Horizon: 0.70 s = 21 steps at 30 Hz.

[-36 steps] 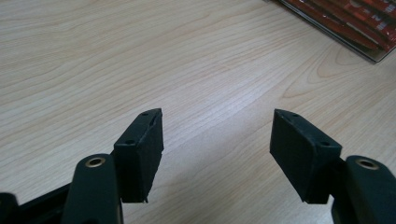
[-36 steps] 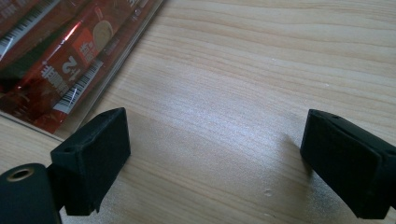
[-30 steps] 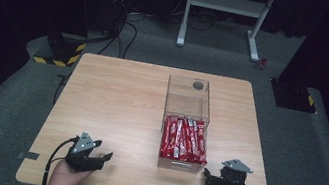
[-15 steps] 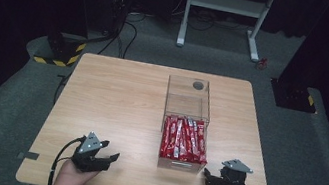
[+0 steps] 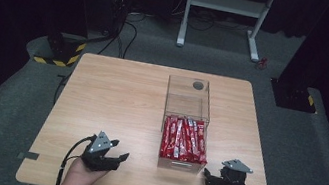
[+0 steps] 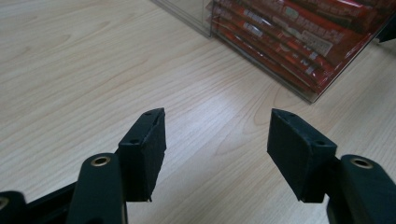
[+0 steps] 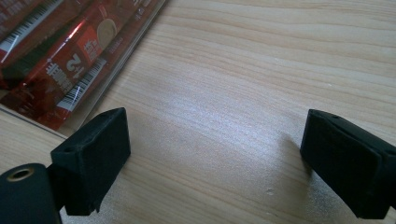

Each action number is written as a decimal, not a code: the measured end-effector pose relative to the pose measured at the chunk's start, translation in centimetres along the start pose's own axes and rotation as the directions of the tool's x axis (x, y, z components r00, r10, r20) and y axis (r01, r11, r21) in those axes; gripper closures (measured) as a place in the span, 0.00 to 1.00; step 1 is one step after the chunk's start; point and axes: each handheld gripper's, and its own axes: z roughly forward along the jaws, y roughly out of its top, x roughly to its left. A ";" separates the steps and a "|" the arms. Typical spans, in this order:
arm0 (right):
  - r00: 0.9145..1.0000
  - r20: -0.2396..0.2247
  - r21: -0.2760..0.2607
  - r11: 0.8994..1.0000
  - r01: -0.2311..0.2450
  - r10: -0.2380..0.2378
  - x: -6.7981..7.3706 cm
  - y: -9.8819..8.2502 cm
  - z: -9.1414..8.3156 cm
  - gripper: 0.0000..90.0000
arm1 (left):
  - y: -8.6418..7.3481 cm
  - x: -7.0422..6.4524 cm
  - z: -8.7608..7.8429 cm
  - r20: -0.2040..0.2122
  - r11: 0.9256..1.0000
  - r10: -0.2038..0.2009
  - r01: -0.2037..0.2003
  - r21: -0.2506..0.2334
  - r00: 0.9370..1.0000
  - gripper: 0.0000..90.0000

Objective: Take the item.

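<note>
On the wooden desk (image 5: 116, 94), the clear box (image 5: 184, 126) stands right of the middle, its near half packed with red snack packets (image 5: 184, 139) and reaching almost to the near edge. Since a second ago the left gripper (image 5: 111, 157) has slid along that edge toward the box, jaws wide and empty; I judge a reach for the packets is beginning. The right gripper (image 5: 211, 176) waits beside the box's near right corner, also wide apart and empty.
</note>
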 end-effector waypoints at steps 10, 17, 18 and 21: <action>1.000 0.001 0.001 1.000 0.003 -0.003 0.0 0.0 0.0 0.09 | 1.9 -0.6 0.3 0.018 1.000 0.014 -0.013 -0.027 1.000 0.43; 1.000 0.001 0.001 1.000 0.003 -0.003 0.0 0.0 0.0 0.09 | 3.0 -1.0 0.3 0.027 0.999 0.021 -0.020 -0.051 0.999 0.43; 1.000 0.001 0.001 1.000 0.003 -0.003 0.0 0.0 0.0 0.09 | 3.2 -1.0 0.3 0.030 0.998 0.020 -0.018 -0.054 0.999 0.43; 1.000 0.001 0.001 1.000 0.003 -0.003 0.0 0.0 0.0 0.09 | 3.6 -1.2 0.3 0.033 0.998 0.020 -0.018 -0.059 0.999 0.43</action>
